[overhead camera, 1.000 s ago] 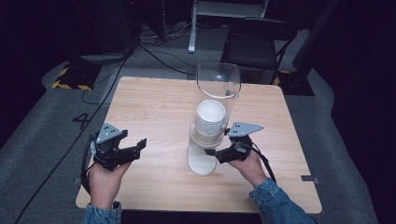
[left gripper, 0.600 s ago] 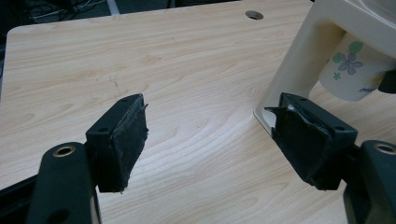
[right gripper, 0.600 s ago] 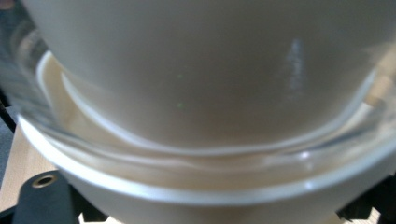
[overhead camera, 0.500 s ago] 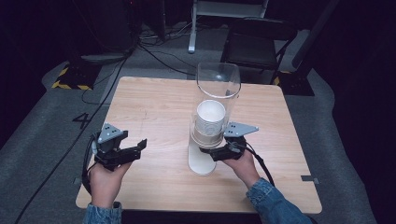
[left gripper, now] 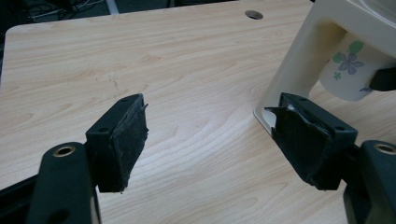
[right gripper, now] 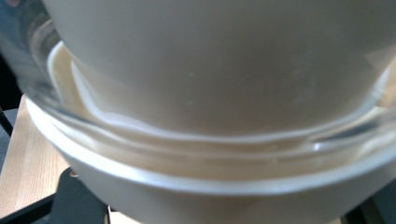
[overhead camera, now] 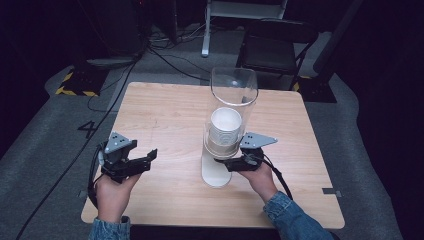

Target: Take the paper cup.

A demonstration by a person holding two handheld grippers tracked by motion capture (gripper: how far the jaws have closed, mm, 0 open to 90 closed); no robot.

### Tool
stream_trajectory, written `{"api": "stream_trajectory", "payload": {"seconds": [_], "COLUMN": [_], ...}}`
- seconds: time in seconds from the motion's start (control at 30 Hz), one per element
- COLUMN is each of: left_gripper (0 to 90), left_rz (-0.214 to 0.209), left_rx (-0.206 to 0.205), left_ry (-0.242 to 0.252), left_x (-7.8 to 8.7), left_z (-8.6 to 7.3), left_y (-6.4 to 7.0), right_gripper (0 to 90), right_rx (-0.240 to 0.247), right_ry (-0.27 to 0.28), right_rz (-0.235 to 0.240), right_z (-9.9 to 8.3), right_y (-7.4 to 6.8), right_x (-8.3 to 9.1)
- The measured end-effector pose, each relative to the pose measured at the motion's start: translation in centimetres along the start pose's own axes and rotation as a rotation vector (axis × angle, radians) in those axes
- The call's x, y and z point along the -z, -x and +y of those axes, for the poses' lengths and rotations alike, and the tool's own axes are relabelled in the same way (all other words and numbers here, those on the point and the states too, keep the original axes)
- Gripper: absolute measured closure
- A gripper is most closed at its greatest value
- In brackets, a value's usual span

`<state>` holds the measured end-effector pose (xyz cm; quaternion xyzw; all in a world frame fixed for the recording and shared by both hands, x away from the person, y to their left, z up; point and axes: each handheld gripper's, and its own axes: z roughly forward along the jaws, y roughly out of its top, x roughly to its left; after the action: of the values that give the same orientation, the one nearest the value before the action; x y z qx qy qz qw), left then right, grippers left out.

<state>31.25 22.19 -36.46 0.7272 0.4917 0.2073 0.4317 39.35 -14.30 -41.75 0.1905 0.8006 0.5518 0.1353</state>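
The right gripper [overhead camera: 226, 163] has moved in against the cup dispenser [overhead camera: 226, 131]; its jaw state cannot be told. Near the table's [overhead camera: 165, 107] left edge, the left gripper [overhead camera: 145, 159] stays put, jaws wide and empty.

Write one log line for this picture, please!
left gripper: open, empty | right gripper: at cream cup dispenser, grip unclear | flowered paper cup: under dispenser

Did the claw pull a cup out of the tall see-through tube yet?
Not yet. The white paper cup stack sits inside the clear plastic dispenser tube. The right claw is at the bottom flower-printed cup; its grip is hidden. The left claw waits open over the wooden table.
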Motion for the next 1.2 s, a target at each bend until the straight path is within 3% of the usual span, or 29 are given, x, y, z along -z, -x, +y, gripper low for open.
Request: {"api": "stream_trajectory", "payload": {"seconds": [0.57,1.2], "left_gripper": [26.2,26.2], "left_rz": [-0.011,-0.013], "left_rx": [-0.004,-0.012], "left_ry": [0.001,-0.006], "left_x": [-0.2,-0.4], "left_z": [0.3,0.3], "left_y": [0.2,0.2], "right_gripper": [31.0,31.1], "right_rx": [-0.053,-0.002], "right_ry": [0.009,0.062], "right_rz": [0.035,0.026], "right_z": [-0.6,-1.3], "right_y": [-0.1,0.2], "right_x": [0.3,0.0]}}
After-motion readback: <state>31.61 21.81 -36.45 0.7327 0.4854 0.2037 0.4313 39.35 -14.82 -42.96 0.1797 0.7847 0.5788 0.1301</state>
